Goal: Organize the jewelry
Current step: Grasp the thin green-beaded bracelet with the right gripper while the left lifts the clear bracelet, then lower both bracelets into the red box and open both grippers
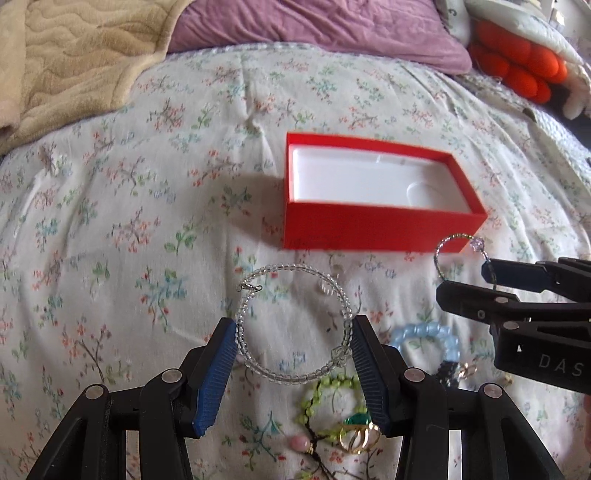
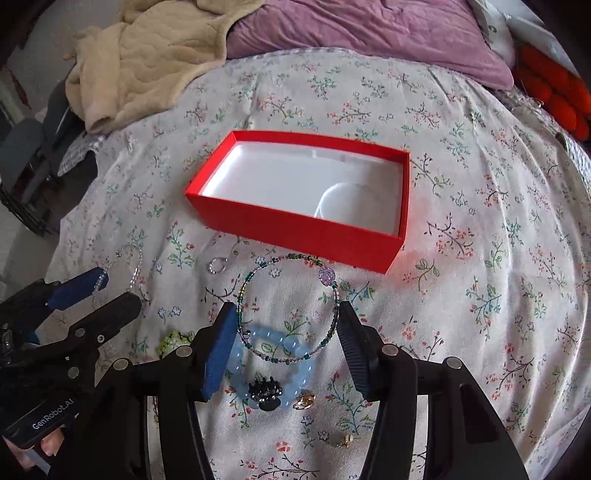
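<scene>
A red box [image 1: 369, 229] with a white, bare inside lies open on the flowered bedspread. In the left wrist view my left gripper [image 1: 293, 326] is shut on a clear-bead coil bracelet [image 1: 291, 266], with a blue pad pressing on each side of it. In the right wrist view my right gripper [image 2: 288, 315] is shut on a thin wire bangle [image 2: 326, 276] of small green beads with one purple bead. The bangle hangs above the bedspread, just in front of the box [image 2: 295, 232]. Each gripper shows in the other's view: the right gripper [image 1: 461, 280] and the left gripper [image 2: 122, 290].
More jewelry lies on the bedspread below the grippers: a light blue bead bracelet [image 2: 291, 345], a black flower piece [image 2: 264, 391], a gold earring [image 2: 304, 400], a small silver ring [image 2: 216, 266], a green bead bracelet [image 1: 332, 384] and a gold ring [image 1: 360, 439]. A beige blanket [image 2: 147, 55] and a purple pillow [image 2: 369, 33] lie behind the box.
</scene>
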